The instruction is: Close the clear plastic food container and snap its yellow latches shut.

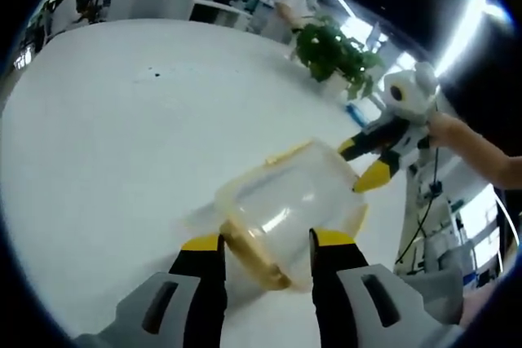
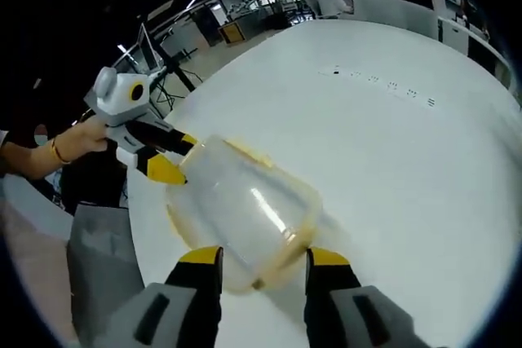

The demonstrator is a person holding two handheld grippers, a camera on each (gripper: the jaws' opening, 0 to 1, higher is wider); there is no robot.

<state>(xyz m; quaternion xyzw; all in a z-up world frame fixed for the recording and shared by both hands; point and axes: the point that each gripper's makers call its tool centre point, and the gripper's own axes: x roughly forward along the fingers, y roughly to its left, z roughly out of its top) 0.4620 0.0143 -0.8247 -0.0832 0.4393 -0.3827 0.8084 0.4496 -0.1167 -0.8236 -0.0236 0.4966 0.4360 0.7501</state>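
In the left gripper view the left claw [image 1: 265, 244] stands open, its two yellow-tipped jaws rising from the bottom with a clear gap between them. The near end of the clear plastic food container [image 1: 289, 205] lies in that gap, with its yellow rim [image 1: 251, 254] between the jaws; whether the jaw tips touch it cannot be told. The container rests on the white bench [image 1: 122, 136] and looks tipped, its clear body slanting away from the claw. At its far side, the right claw [image 1: 369, 160] comes in from the right, one yellow tip at the container's far edge and the other above it, so it is spread open. A hand [image 1: 444, 129] holds that tool. Beyond it stands a green plant [image 1: 330, 50].

In the right gripper view the right claw [image 2: 263, 257] is likewise open, with the container [image 2: 241, 201] just ahead of and between its jaws, the yellow rim [image 2: 298, 238] nearest the right jaw. At the container's far end the left claw [image 2: 175, 156] meets it, its lower yellow tip against the clear wall. A hand [image 2: 77, 140] grips that tool. The white bench [image 2: 391, 136] spreads away to the right.
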